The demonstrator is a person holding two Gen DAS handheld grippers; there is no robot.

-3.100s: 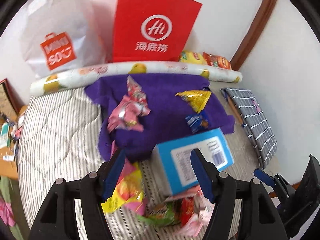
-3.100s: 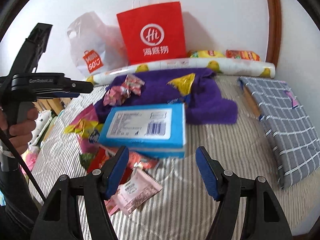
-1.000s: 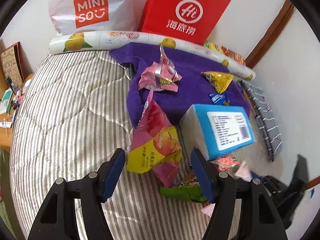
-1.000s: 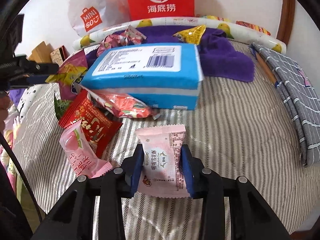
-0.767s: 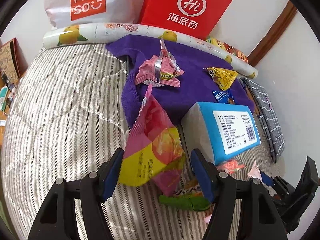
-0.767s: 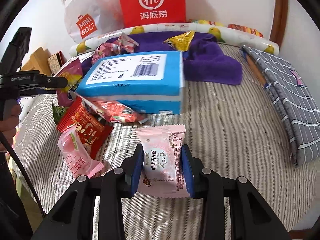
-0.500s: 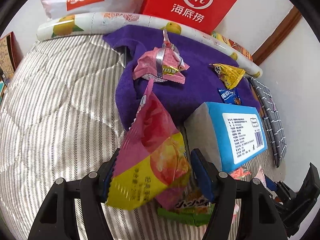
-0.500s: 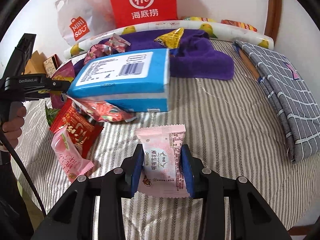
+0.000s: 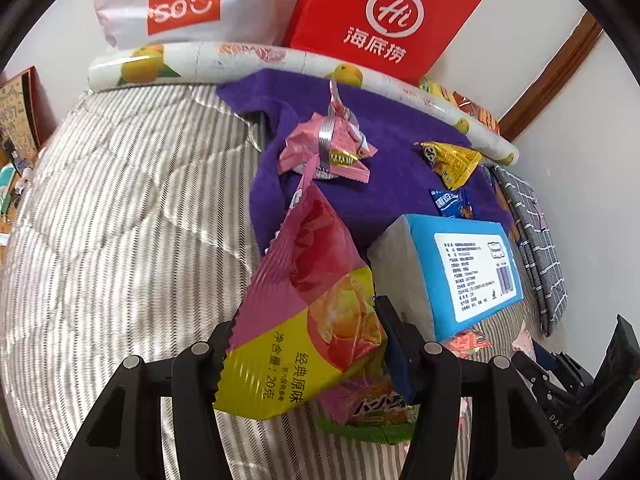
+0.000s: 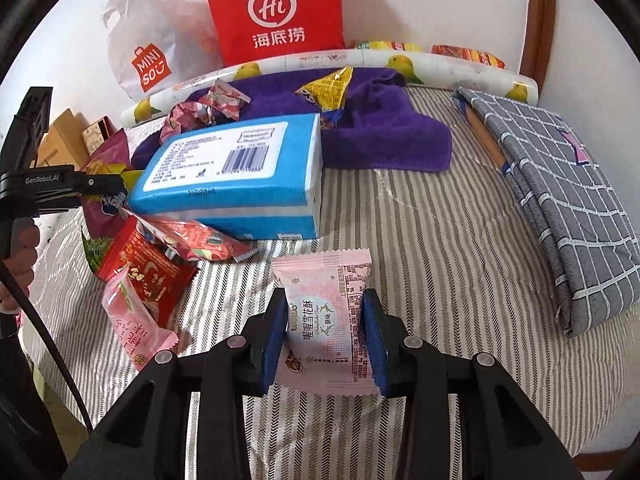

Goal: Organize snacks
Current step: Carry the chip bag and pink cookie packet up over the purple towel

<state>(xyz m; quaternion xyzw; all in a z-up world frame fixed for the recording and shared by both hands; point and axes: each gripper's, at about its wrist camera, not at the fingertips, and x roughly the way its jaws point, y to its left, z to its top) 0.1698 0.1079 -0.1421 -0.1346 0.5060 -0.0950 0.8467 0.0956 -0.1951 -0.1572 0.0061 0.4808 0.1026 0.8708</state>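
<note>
Evidently light, crinkly goods. The pink nougat packet [image 10: 326, 320] is soft foil with a firm block inside, best pinched across its middle, not the slippery sealed ends. Right gripper [image 10: 325, 330] is closed on exactly that, packet upright between the pads, above the striped bedcover [image 10: 420, 240]. Left gripper [image 9: 308, 344] is wide apart, jaws flanking the pink-and-yellow chip bag [image 9: 312, 312]; contact unclear. Puffy, crushable bag. Blue tissue pack [image 9: 464, 268] lies just ahead-right of it.

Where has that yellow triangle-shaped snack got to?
The yellow triangular packet lies on the purple towel near the far wall, just behind the blue box and below the red paper bag in the right view.
</note>
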